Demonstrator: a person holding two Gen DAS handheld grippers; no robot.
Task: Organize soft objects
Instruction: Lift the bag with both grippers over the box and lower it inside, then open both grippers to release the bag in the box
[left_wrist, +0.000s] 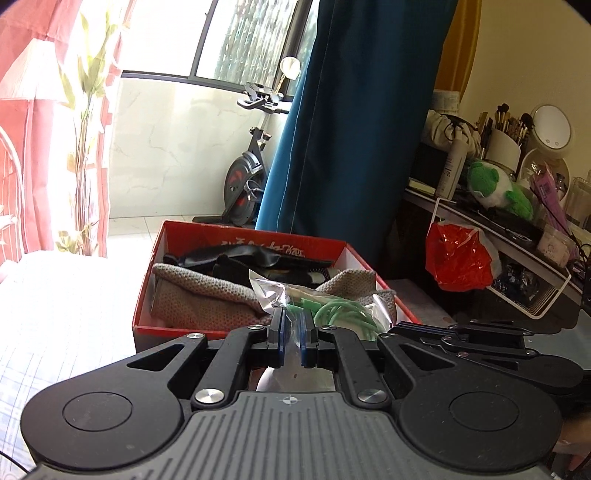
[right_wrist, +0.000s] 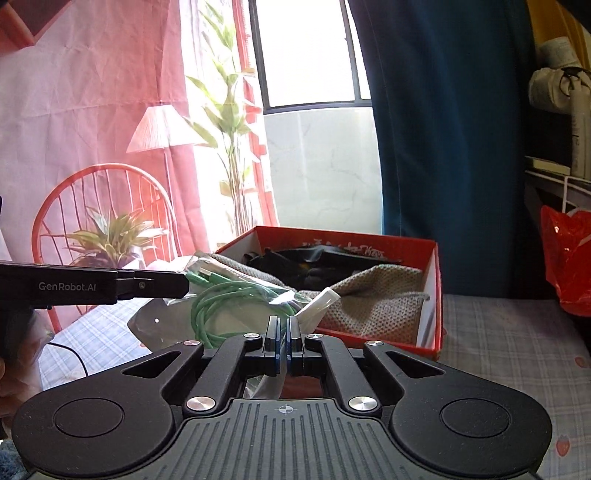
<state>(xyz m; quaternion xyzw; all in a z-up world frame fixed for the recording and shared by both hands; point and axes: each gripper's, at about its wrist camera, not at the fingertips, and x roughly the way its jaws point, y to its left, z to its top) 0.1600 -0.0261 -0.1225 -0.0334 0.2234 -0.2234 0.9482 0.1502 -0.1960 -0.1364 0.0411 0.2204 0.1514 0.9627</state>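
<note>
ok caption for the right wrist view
Both grippers pinch a clear bag of green cable before the red box.

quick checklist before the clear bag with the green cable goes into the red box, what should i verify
1. Left gripper shut on the clear plastic bag of coiled green cable: ok.
2. Right gripper shut on the same bag's other edge: ok.
3. Bag held off the checked cloth surface, in front of the box: ok.
4. Red cardboard box open, no lid in the way: ok.
5. Free room inside: not ok, beige knitted fabric and black items fill most of it.
6. Bag sealed shut: cannot tell.
</note>
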